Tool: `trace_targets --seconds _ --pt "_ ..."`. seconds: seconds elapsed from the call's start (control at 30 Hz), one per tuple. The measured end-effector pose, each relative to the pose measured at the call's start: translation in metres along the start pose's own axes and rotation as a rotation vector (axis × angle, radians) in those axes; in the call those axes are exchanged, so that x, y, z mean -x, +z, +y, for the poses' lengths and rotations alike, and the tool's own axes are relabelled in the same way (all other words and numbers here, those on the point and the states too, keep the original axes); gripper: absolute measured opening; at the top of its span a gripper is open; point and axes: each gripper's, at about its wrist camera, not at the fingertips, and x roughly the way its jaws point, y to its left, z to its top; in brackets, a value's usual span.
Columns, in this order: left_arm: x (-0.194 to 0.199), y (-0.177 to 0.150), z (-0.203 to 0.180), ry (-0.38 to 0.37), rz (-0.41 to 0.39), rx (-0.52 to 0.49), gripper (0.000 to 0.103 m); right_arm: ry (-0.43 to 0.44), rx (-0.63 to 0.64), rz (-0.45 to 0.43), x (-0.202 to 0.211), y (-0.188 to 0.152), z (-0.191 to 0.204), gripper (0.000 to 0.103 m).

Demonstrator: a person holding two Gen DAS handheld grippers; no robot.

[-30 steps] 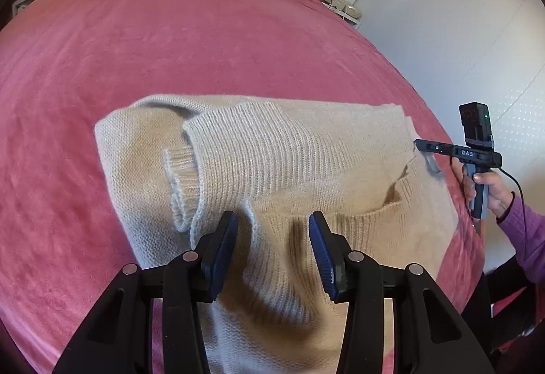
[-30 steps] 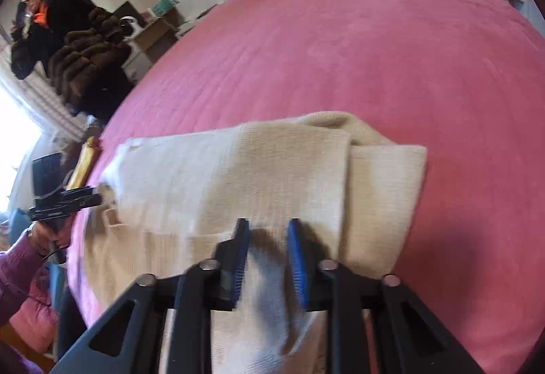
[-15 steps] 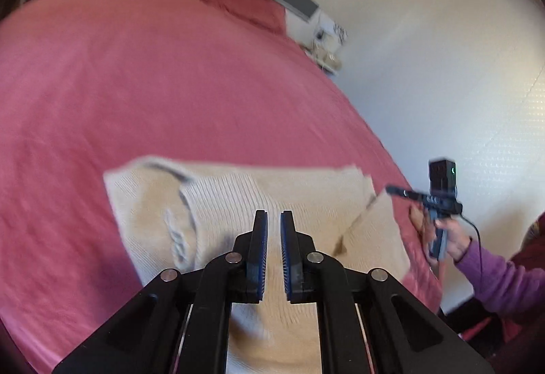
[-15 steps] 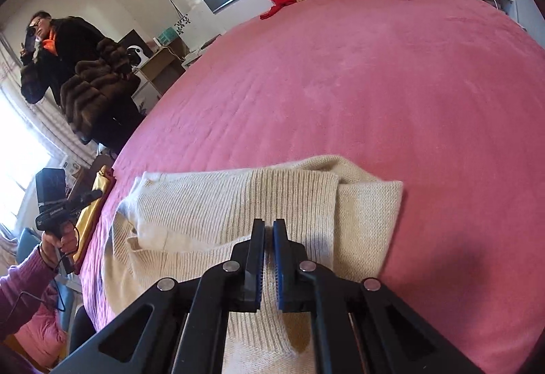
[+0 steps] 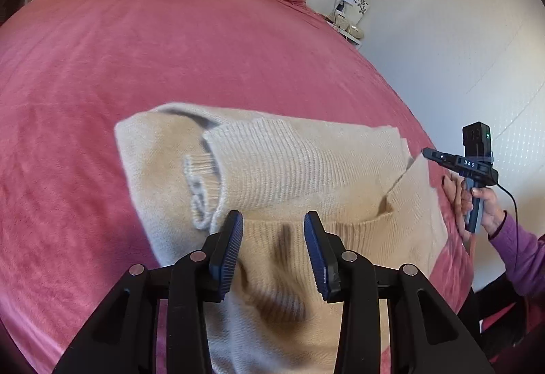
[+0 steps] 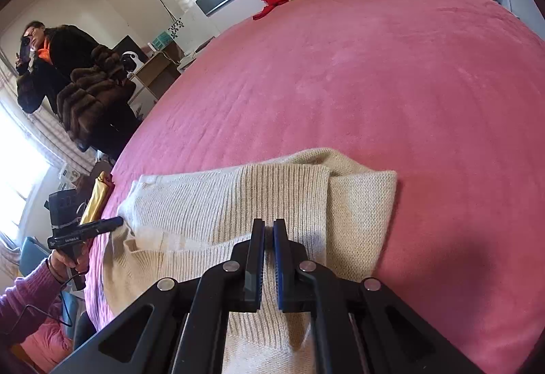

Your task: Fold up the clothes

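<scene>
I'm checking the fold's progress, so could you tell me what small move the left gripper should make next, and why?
Probably it should close on the sweater's near hem. The left gripper has its jaws opening, with the cream sweater bunched between the pads but not pinched, while the right gripper looks shut over the same hem. Both need a hold before the fold.

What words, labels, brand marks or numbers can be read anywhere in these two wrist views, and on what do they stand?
"DAS": white letters on the black body of the right gripper, seen from the left wrist.
White lettering on the black left gripper, seen from the right wrist: too small and blurred to read.
Nothing legible on the beige knitted sweater or pink bedspread.
</scene>
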Motion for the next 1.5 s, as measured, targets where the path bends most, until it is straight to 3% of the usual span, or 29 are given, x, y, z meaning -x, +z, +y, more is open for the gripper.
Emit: trace_targets --seconds 0.5,0.63,0.8,0.87,0.9,0.97,1.17,1.27,1.43,1.5 --pt "0.006 -0.008 0.009 0.014 0.058 -0.021 0.044 0.012 -0.032 0.011 0.0 -0.005 -0.005 0.004" --pt "-0.003 -0.008 0.0 -0.001 0.083 -0.033 0.054 0.02 -0.047 0.015 -0.004 -0.008 -0.007 0.004" --pt "-0.015 -0.01 -0.01 0.056 0.114 -0.052 0.055 0.023 -0.049 0.014 -0.004 -0.009 -0.005 0.004" --pt "-0.018 -0.011 -0.016 0.101 0.103 -0.078 0.051 0.019 -0.047 0.016 -0.004 -0.009 -0.005 0.004" --pt "-0.019 -0.011 -0.018 0.112 0.096 -0.081 0.036 0.017 -0.048 0.016 -0.004 -0.009 -0.006 0.004" --pt "-0.014 -0.01 -0.018 0.106 0.069 -0.062 0.015 0.019 -0.057 0.014 -0.004 -0.01 -0.007 0.004" --pt "0.023 -0.001 -0.005 0.006 -0.08 0.077 0.01 -0.001 -0.026 0.0 0.002 -0.012 0.001 0.004" --pt "0.035 0.01 -0.005 -0.012 -0.126 0.075 0.01 -0.003 -0.03 -0.042 0.01 -0.008 0.005 0.004" --pt "0.046 0.033 -0.005 0.017 -0.228 0.056 0.01 -0.017 -0.058 -0.13 0.018 0.011 0.003 0.004" --pt "0.035 0.039 -0.001 0.053 -0.224 0.06 0.011 -0.024 -0.085 -0.152 0.015 0.018 -0.004 0.004"
